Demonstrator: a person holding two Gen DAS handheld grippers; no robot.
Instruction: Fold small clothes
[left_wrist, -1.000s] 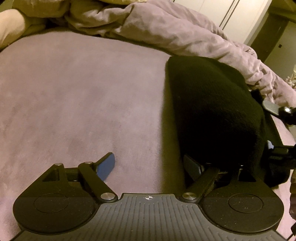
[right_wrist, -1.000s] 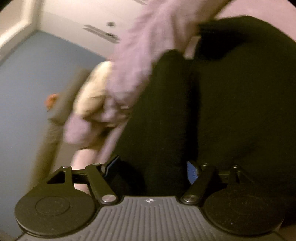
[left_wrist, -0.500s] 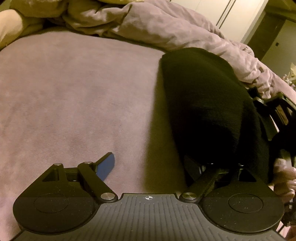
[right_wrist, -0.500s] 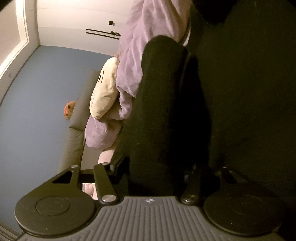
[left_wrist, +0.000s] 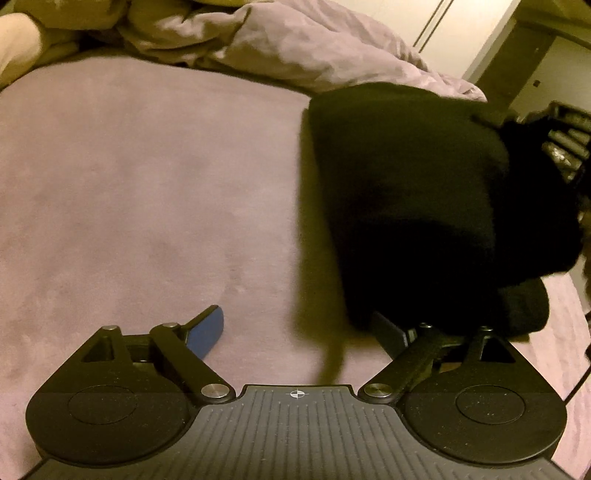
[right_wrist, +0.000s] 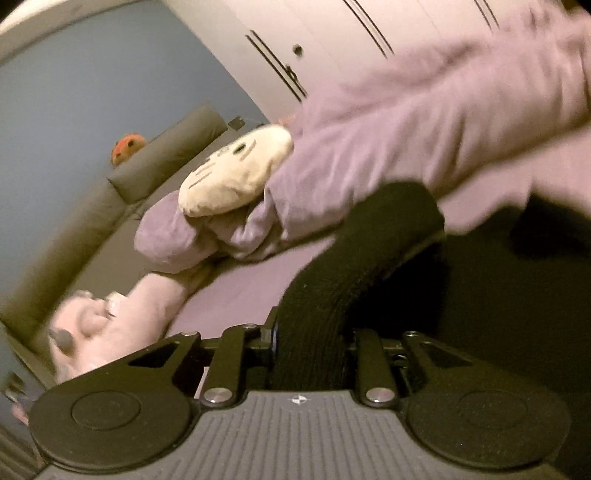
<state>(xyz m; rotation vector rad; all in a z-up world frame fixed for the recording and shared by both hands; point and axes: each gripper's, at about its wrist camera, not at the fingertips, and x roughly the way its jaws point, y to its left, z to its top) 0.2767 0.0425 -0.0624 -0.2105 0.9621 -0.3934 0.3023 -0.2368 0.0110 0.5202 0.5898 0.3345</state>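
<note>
right gripper (right_wrist: 310, 347) jaws just closed, pinching a thick fold of the black knit garment (left_wrist: 413, 206) | left gripper (left_wrist: 295, 332) wide, empty, near edge | garment on purple bed (left_wrist: 147, 184), right side | fold underway, seemingly half done

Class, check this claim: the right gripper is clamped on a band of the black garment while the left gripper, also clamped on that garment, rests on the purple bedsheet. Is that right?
One thing is wrong: the left gripper is not clamped. The left wrist view shows its jaws wide apart over the purple bedsheet, only one finger at the garment's edge. The right gripper has just closed on a band of the black garment, as the right wrist view shows.
</note>
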